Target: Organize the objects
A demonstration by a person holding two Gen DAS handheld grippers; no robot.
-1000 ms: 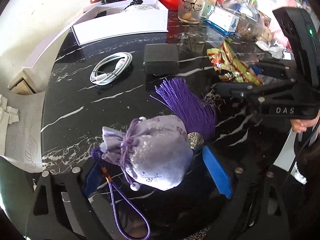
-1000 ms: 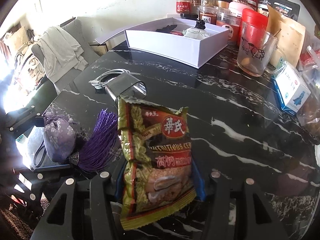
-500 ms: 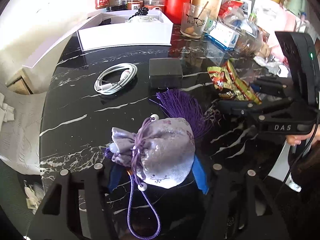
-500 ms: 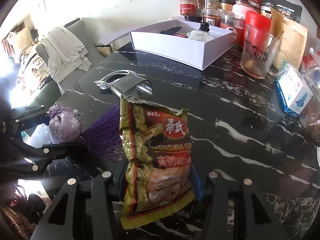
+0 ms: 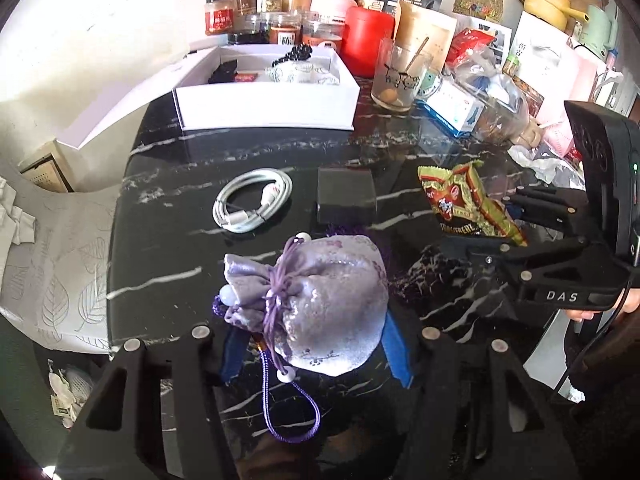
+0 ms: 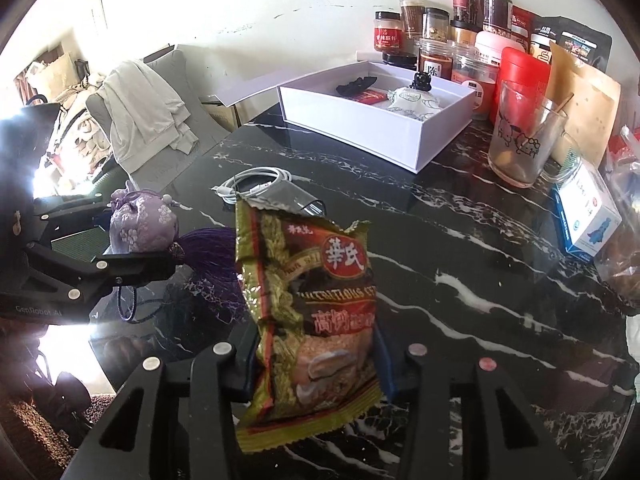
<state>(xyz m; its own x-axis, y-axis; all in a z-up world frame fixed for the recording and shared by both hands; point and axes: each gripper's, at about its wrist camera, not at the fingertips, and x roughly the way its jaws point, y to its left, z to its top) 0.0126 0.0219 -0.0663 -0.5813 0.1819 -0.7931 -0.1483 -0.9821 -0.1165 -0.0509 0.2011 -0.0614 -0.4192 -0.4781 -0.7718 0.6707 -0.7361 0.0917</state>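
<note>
Since a second ago both sets of jaws have been closing, and each now has something between its pads; the left one has also come up off the marble with its load.

From my left gripper outward: the blue pads press both flanks of the lilac brocade sachet, half closed round its soft body. Its cord loop dangles at six o'clock, and in the right wrist view its purple tassel trails down towards the black marble table, so I judge the pouch lifted but not yet clear.

My right gripper is pinched fairly narrow on the lower half of a cereal sachet packet, which stands upright in the jaws.

Beyond the left tongs, at eleven o'clock, lies a coiled white charging cable; at twelve, a black box. Farther off at twelve sits the open white gift box, already holding a few small items.

I judge this to be the pick-up step, both grasps made. Next, I'd say, comes carrying both loads up and forward over the box wall, high enough that the tassel doesn't snag the black box or the rim.
</note>
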